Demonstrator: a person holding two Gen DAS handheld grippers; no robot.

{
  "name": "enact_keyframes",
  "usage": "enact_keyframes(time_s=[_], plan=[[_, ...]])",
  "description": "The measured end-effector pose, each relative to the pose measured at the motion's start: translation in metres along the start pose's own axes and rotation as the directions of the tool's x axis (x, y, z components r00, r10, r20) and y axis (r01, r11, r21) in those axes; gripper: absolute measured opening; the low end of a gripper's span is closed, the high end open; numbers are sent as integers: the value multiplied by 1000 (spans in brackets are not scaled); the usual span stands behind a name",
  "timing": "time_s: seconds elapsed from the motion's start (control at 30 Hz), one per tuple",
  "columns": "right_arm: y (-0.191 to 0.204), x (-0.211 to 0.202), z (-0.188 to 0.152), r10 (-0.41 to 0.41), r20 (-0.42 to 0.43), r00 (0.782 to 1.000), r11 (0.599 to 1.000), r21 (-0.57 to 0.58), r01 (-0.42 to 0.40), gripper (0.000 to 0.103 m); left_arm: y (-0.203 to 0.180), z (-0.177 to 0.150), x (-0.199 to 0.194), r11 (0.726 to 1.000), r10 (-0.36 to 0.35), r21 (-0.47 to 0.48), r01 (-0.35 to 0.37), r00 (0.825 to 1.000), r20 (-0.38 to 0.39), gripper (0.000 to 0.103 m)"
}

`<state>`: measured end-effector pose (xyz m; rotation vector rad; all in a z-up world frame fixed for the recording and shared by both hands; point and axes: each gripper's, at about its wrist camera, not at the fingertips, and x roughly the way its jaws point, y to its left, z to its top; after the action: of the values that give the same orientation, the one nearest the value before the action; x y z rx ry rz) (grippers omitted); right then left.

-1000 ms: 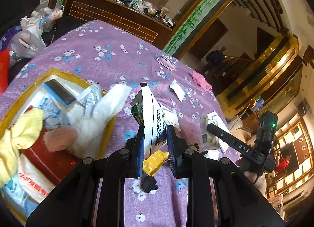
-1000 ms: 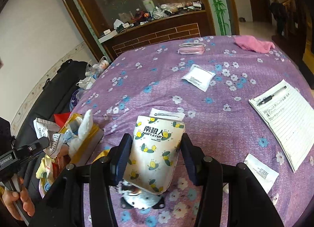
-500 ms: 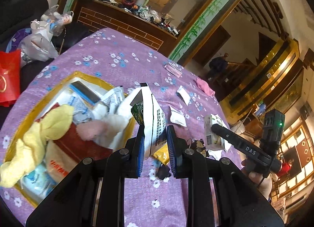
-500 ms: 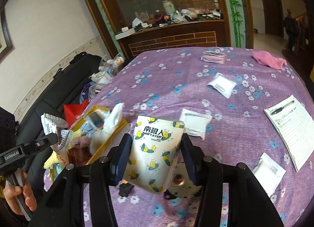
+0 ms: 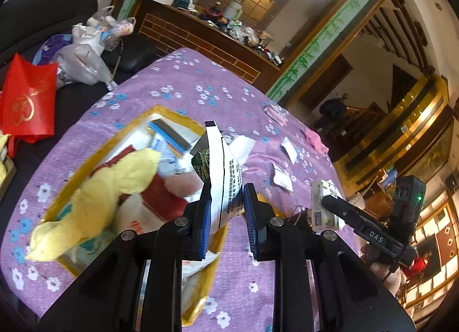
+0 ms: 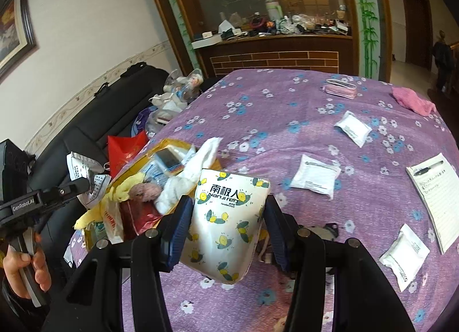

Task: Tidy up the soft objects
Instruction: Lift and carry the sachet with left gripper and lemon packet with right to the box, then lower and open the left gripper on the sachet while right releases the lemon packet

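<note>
My left gripper [image 5: 226, 200] is shut on a flat white packet with black print [image 5: 225, 171], held above the right rim of a yellow tray [image 5: 86, 165]. The tray holds a yellow cloth [image 5: 114, 182], a pink puff, a red pack and other soft packs. My right gripper [image 6: 226, 211] is shut on a white tissue pack with lemon print [image 6: 229, 211], held above the purple flowered table [image 6: 287, 108] just right of the tray [image 6: 169, 142]. The left gripper also shows at the left of the right wrist view [image 6: 86, 180].
White sachets [image 6: 315, 177] [image 6: 352, 128] [image 6: 404, 251], a pink pouch [image 6: 341, 88], a pink cloth [image 6: 413, 99] and a notepad with pen [image 6: 433, 185] lie on the table. A black sofa with bags [image 5: 28, 96] stands left of it. A small dark object lies under my right gripper.
Both grippers have risen and drawn back from the table, each still holding its pack. The left one has shifted over the tray's right rim; more of the tray shows.
</note>
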<state>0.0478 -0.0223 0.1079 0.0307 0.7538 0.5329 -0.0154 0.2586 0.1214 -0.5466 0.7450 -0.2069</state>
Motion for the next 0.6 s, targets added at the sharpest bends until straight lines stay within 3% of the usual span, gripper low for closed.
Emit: enact_keyframes(time_s=[0.6], plan=[[52, 38, -11, 72, -96, 993, 992, -94, -81, 50, 46, -24, -25, 996, 71, -60, -72, 997, -13, 21]])
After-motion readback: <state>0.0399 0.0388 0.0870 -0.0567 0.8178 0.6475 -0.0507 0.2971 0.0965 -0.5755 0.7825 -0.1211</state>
